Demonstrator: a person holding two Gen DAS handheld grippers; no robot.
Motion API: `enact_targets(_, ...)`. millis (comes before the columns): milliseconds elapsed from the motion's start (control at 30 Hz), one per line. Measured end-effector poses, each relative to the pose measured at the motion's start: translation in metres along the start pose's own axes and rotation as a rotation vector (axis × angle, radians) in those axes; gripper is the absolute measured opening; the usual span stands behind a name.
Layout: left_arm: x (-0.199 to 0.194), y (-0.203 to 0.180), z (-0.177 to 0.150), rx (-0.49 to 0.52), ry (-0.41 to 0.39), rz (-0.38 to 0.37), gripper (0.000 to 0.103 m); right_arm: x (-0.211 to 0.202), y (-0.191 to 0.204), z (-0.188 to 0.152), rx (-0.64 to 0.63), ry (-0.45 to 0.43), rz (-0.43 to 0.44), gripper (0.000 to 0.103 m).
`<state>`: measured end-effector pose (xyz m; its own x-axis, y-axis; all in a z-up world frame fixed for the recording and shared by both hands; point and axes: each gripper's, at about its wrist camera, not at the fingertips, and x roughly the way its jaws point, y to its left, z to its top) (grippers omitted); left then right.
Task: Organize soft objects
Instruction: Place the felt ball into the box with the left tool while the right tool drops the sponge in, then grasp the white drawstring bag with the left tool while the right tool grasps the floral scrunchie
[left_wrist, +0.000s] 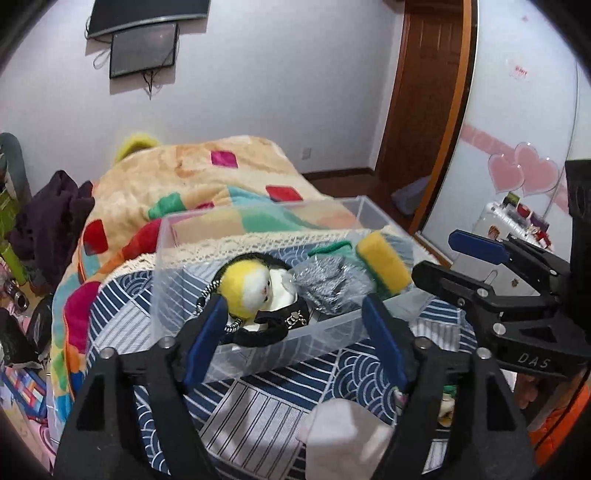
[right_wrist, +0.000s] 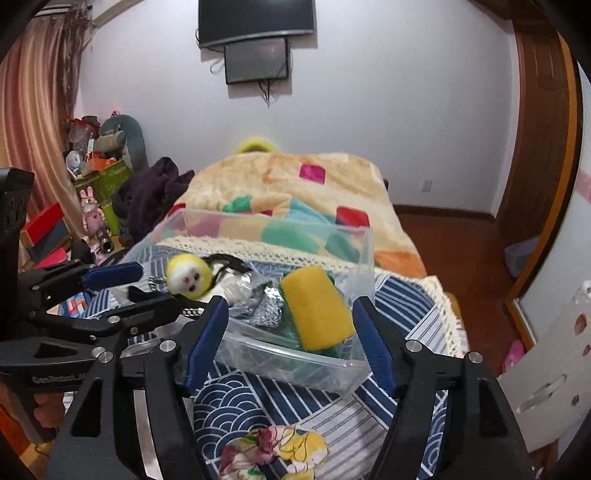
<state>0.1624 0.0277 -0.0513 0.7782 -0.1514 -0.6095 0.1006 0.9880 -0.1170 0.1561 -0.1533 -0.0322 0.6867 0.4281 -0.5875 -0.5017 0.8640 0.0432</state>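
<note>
Inside the clear bin (right_wrist: 354, 254), a yellow sponge (right_wrist: 317, 308) leans tilted.

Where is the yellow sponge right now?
The yellow sponge lies inside the clear box, on its right side beside the silvery bag, seen from the right wrist view.

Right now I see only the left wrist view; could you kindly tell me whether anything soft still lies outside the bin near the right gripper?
Observer: Yes, a floral cloth bundle lies on the bedspread, just below the open right gripper.
Operator: Thank you. Does it touch the bin?
Observer: No, a strip of bedspread shows between the bundle and the bin.
Operator: And what lies nearest that gripper inside the bin?
Observer: The sponge, seen between its fingers.
</note>
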Motion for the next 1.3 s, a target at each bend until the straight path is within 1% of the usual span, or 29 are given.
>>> enact_targets(33,-0.006,0.000,0.000,0.001,-0.011,0.000,0.079,-0.003,0.001,0.001,-0.005,-0.008,-0.002,0.070)
enact_targets(100,-0.015,-0.001,-0.001,0.003,-0.027,0.001,0.083,-0.011,0.001,0.001,-0.010,-0.032,-0.006,0.079)
enact_targets(167,-0.022,-0.003,-0.006,0.001,-0.038,0.004,0.091,-0.019,0.003,0.001,-0.020,-0.054,-0.013,0.080)
enact_targets(200,-0.024,-0.004,-0.009,0.005,-0.036,0.008,0.092,-0.025,0.002,-0.001,-0.027,-0.062,-0.016,0.080)
enact_targets(267,-0.024,-0.008,-0.017,0.015,-0.028,0.015,0.092,-0.029,0.004,-0.005,-0.028,-0.071,-0.021,0.081)
enact_targets(300,-0.023,-0.010,-0.022,0.022,-0.017,0.018,0.092,-0.031,0.003,-0.008,-0.019,-0.075,-0.025,0.085)
enact_targets(333,-0.021,-0.013,-0.027,0.029,-0.004,0.020,0.092,-0.033,0.004,-0.012,-0.010,-0.077,-0.025,0.086)
enact_targets(400,-0.018,-0.017,-0.038,0.043,0.017,0.023,0.092,-0.033,0.004,-0.020,0.004,-0.070,-0.016,0.086)
enact_targets(533,-0.012,-0.027,-0.059,0.065,0.059,0.023,0.092,-0.024,0.005,-0.038,0.017,-0.016,-0.016,0.086)
enact_targets(633,-0.005,-0.031,-0.075,0.065,0.095,0.038,0.092,-0.016,0.005,-0.052,0.034,0.045,0.001,0.086)
enact_targets(767,0.008,-0.036,-0.094,0.054,0.156,0.015,0.092,-0.009,0.001,-0.070,0.062,0.107,0.013,0.086)
enact_targets(833,0.012,-0.037,-0.100,0.046,0.169,0.015,0.092,-0.005,0.000,-0.079,0.073,0.134,0.023,0.086)
enact_targets(967,0.014,-0.034,-0.108,0.008,0.170,0.007,0.092,-0.003,0.002,-0.090,0.068,0.164,0.037,0.085)
enact_targets(1033,0.013,-0.030,-0.110,-0.018,0.169,-0.016,0.087,-0.001,0.003,-0.092,0.069,0.170,0.047,0.083)
enact_targets(1100,0.011,-0.028,-0.110,-0.017,0.160,-0.031,0.078,0.002,0.005,-0.093,0.058,0.185,0.048,0.070)
enact_targets(1133,0.009,-0.028,-0.110,-0.015,0.155,-0.040,0.075,0.002,0.006,-0.095,0.052,0.195,0.051,0.067)
enact_targets(1200,0.006,-0.031,-0.110,-0.013,0.148,-0.059,0.063,0.006,0.008,-0.098,0.043,0.212,0.062,0.056)
enact_targets(1300,0.004,-0.035,-0.111,0.004,0.146,-0.079,0.051,0.006,0.011,-0.101,0.024,0.216,0.065,0.045)
